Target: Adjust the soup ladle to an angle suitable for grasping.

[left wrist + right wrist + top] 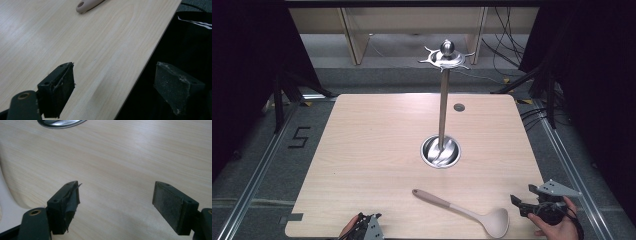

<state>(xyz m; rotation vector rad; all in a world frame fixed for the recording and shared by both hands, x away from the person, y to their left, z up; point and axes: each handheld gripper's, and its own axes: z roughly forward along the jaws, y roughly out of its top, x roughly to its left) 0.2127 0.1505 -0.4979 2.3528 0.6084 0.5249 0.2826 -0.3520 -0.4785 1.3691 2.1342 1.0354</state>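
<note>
The right gripper (116,205) has its jaws released and spread wide, with bare tabletop (130,157) between the pads and nothing touching them; in the high view it sits at the lower right of the frame (523,202), held in a hand (557,225) just off the tabletop's right edge. The left gripper (115,87) is likewise released, one jaw over the wood and the other hanging past the near edge over dark floor; in the high view it shows at the bottom left of centre (364,225). Between the two, along the bottom of the high view, lies the ladle (464,210), nearest to the right gripper and the likely thing to be picked up. It is a pale beige, matte piece with a slim handle running up and to the left and a rounded bowl at the lower right, lying flat on the wood; the rounded handle end with its hanging hole appears at the top of the left gripper view (87,5). Behind it, in the middle of the frame, stands a steel utensil stand (443,110) with a dished base and hooks at the top. A grip on the smooth, tapering handle could slip or swing under the weight of the bowl, and a carried ladle could knock the tall, narrow stand.
</note>
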